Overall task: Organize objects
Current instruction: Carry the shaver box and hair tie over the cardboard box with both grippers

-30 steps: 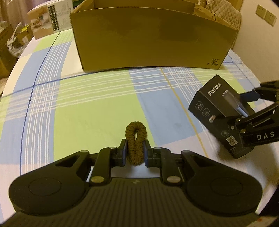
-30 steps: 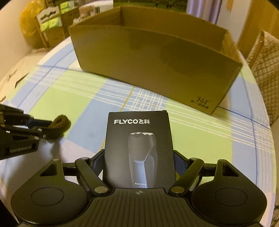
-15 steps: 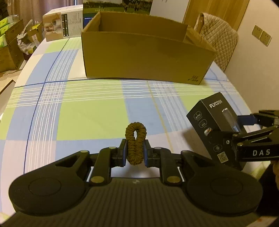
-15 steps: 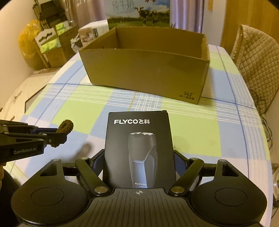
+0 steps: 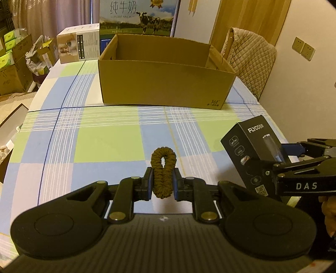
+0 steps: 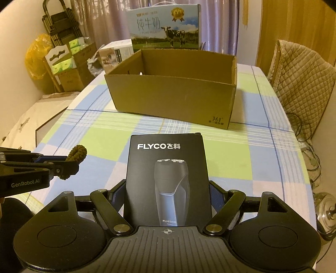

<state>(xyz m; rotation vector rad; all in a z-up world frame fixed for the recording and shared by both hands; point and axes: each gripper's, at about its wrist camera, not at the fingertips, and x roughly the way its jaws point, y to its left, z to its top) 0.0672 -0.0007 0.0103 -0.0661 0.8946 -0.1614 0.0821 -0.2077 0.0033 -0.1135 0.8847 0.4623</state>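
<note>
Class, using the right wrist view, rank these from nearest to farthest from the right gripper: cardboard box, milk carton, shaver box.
1. Shaver box, clamped in the right gripper.
2. Cardboard box, mid-table ahead.
3. Milk carton, behind it.

Warm dim light; quilted chair (image 5: pixel 250 61), curtains (image 5: pixel 54 16), wall sockets (image 5: pixel 303 48).

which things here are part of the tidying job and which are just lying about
In the job:
- brown braided hair tie, held in left gripper
- black FLYCO shaver box, held in right gripper
- open brown cardboard box

Lying about:
- milk carton case
- white product box
- quilted chair cover
</note>
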